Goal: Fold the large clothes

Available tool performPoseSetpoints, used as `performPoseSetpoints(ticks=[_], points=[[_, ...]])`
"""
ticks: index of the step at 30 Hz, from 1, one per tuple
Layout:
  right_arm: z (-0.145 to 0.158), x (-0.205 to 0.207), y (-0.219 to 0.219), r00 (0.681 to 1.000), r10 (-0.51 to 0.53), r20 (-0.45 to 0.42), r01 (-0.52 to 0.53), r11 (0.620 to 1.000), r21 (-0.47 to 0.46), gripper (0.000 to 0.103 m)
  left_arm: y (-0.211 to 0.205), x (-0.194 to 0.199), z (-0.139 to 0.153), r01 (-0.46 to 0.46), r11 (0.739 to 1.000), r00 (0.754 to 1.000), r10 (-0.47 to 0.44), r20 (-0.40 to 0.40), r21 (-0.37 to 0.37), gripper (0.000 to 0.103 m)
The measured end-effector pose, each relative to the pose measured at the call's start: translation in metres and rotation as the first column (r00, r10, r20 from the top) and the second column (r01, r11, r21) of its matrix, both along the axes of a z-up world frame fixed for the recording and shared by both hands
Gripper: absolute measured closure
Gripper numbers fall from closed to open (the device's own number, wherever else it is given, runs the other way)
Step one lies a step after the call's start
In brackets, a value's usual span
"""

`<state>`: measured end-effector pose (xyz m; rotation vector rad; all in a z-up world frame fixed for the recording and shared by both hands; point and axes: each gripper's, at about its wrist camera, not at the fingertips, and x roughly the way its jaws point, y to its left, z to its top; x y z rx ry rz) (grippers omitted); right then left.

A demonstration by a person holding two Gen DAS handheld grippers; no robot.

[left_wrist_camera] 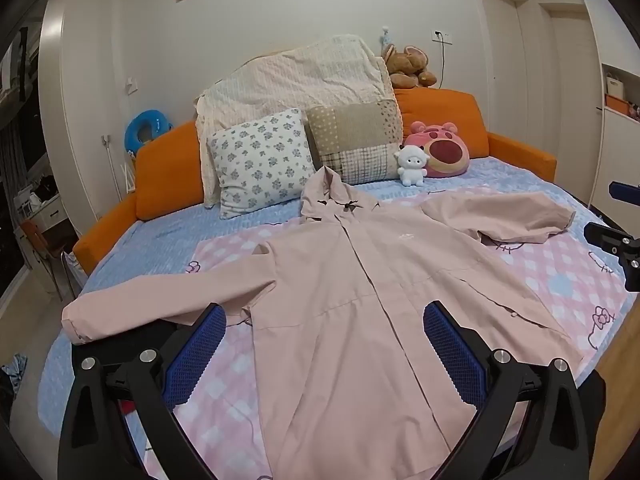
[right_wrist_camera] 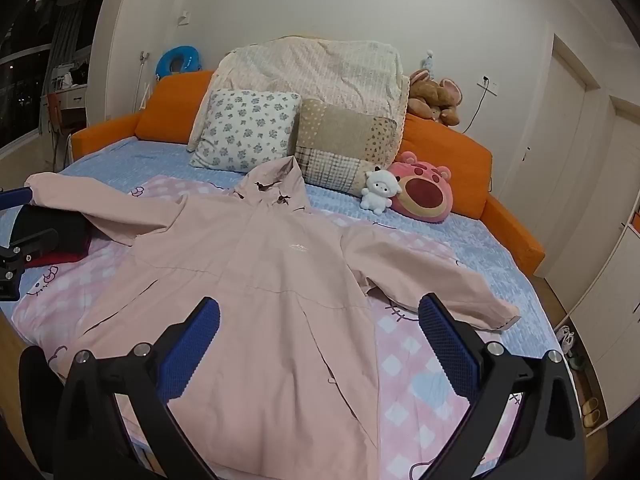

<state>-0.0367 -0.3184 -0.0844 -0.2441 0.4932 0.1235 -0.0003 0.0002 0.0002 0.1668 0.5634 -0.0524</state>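
Left hand-held gripper (left_wrist_camera: 325, 320): hovering above lower front of pink jacket (left_wrist_camera: 360, 320), jaws spread wide, blue pads (left_wrist_camera: 452, 352) gripping nothing. Right hand-held gripper (right_wrist_camera: 319, 314): likewise hanging over jacket hem area, jaws wide apart, holding nothing; one pad over fabric, the other over the checked blanket (right_wrist_camera: 416, 364) just beside the jacket's side. Jacket lying flat, front up, zipped closed, on pink checked blanket spread over blue bed cover (left_wrist_camera: 160, 248); hood (left_wrist_camera: 332, 196) pointing toward pillows, hem nearest the cameras. Both sleeves lying outward, one sleeve (left_wrist_camera: 160, 304) stretching past blanket edge onto blue cover, the other sleeve (left_wrist_camera: 500, 216) bending back across the blanket. Beyond hood: floral pillow (left_wrist_camera: 262, 160) and patchwork pillow (left_wrist_camera: 356, 140) leaning side by side against folded cream quilt (left_wrist_camera: 296, 76). White plush lamb (left_wrist_camera: 412, 166) sitting touching pink bear cushion (left_wrist_camera: 440, 150). Orange headboard (left_wrist_camera: 168, 164) running behind, brown plush toy (left_wrist_camera: 408, 66) resting on top of it. Dark folded clothing (right_wrist_camera: 52, 236) lying near left edge in right wrist view.
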Motion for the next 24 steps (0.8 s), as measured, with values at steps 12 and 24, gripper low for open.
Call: performPoseSetpoints(ticks=[12, 24], points=[[0.0015, -0.0005, 0.0022, 1.000, 0.004, 0.001, -0.004, 1.000, -0.003, 0.005, 0.0002, 0.0003, -0.0001, 0.000, 1.000, 1.000, 0.000, -0.002, -0.009, 0.003], [-0.0019, -0.0027, 0.0063, 1.000, -0.004, 0.003, 0.004, 1.000, 0.013, 0.005, -0.0006, 0.0003, -0.0003, 0.003, 1.000, 1.000, -0.003, -0.004, -0.005, 0.003]])
